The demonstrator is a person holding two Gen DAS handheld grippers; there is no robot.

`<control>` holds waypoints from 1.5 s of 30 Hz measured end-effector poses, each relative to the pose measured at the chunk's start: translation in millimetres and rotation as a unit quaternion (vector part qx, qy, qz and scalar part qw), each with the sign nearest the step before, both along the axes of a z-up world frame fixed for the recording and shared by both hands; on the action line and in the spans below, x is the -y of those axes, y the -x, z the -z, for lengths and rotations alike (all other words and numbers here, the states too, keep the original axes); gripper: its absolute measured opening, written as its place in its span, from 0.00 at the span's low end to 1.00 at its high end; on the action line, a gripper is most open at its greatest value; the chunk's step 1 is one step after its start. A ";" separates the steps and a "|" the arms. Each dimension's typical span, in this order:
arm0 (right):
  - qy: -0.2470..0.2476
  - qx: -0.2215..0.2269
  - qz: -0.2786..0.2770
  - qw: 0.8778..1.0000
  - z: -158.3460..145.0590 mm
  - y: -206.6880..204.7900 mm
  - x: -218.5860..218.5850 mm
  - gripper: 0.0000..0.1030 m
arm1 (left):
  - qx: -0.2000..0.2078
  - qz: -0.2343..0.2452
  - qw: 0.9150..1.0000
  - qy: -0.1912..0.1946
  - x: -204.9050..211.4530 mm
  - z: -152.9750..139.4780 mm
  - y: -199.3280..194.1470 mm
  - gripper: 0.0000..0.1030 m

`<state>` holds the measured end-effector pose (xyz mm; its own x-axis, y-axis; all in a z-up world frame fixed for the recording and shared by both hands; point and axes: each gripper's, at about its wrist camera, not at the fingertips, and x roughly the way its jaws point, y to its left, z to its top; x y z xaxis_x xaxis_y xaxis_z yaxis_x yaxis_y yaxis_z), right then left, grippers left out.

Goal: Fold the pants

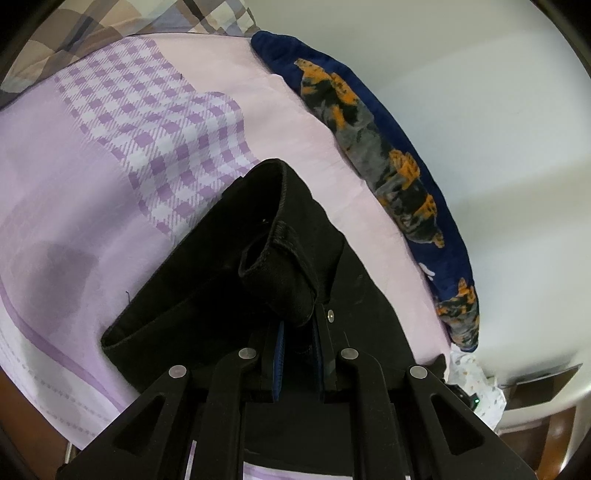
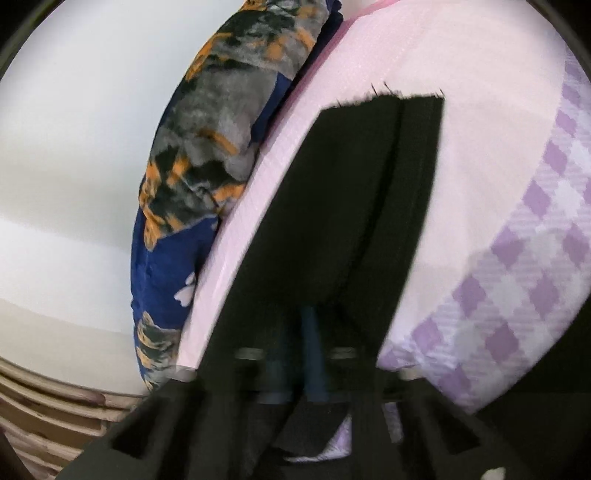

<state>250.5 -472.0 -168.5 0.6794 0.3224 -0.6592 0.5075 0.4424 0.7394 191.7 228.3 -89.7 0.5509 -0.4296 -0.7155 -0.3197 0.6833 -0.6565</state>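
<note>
In the left wrist view, the black fabric pants lie on the bed with the pink and purple checked sheet, close to the edge of the bed that runs beside the white wall. The left gripper has its 2 fingers drawn close together, and a thick bunched fold of the pants, with a stitched hem, is pinched between them and stands up above the fingertips. Another open hem of the pants lies flat on the sheet toward the near edge of the bed. A dark blue cushion with orange and grey print lies along the edge of the bed, between the sheet and the wall, and a brown checked pillow is at the far corner. In the right wrist view, which is blurred, the pants stretch as a long flat band from the right gripper toward the far side of the sheet, ending in a straight frayed edge. The fingers of this gripper are narrowly set and the black cloth seems to pass between them. The same cushion lies touching the edge of the bed, beside the wall.
</note>
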 end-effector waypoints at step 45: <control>0.038 0.060 0.000 0.997 -108.4 106.9 -7.2 0.05 | -0.014 0.113 0.992 -0.045 -9.4 16.5 -25.8 0.14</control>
